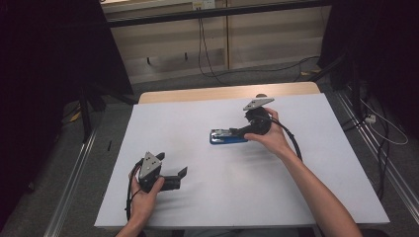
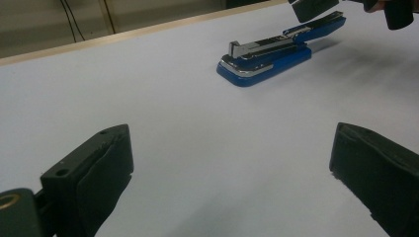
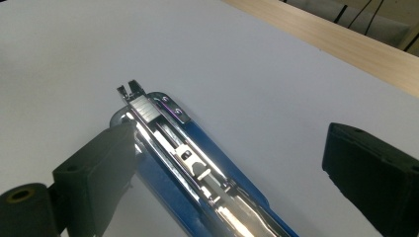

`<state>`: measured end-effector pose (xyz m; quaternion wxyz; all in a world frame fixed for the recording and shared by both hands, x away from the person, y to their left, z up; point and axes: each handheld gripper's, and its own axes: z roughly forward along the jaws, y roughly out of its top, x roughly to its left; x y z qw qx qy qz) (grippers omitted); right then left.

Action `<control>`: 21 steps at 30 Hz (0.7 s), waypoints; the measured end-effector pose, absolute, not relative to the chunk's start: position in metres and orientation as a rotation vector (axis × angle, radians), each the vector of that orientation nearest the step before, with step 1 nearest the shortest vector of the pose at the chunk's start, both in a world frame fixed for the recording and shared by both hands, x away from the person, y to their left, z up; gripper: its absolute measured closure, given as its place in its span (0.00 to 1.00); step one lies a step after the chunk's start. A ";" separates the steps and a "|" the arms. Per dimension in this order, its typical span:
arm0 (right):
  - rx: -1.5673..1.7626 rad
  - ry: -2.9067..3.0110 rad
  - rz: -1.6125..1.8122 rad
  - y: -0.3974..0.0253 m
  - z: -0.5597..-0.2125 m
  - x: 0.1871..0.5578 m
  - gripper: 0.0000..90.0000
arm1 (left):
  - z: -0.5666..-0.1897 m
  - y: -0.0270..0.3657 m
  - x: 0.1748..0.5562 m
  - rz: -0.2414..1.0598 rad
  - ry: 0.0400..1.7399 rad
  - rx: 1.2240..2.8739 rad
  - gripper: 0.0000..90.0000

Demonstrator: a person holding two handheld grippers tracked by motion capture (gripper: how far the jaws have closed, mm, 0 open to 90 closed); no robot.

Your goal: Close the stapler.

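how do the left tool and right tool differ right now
The left tool sits near the table's front edge with bare table between its jaws; the right tool is mid-table over the blue stapler. The left tool is far from the stapler; the right tool's jaws straddle it without closing. Both are open, each held by a hand.

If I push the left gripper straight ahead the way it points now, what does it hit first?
Probably the blue stapler. The left gripper is open over bare white table, and the stapler lies ahead, a little to the right of centre in its view. The right gripper sits open at the stapler's far end. Depth is uncertain.
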<state>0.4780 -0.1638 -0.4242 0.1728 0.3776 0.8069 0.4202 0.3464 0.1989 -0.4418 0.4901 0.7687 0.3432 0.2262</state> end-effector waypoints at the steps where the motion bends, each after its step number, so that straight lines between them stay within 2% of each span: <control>1: 1.078 2.281 1.201 -0.165 -0.424 0.477 0.07 | -0.442 0.198 0.347 0.547 0.833 1.867 0.03; 6: 1.076 2.248 1.187 -0.170 -0.423 0.469 0.09 | -0.440 0.198 0.344 0.529 0.849 1.846 0.03; 21: 1.082 2.179 1.271 -0.187 -0.423 0.442 0.08 | -0.437 0.183 0.357 0.546 0.830 1.857 0.06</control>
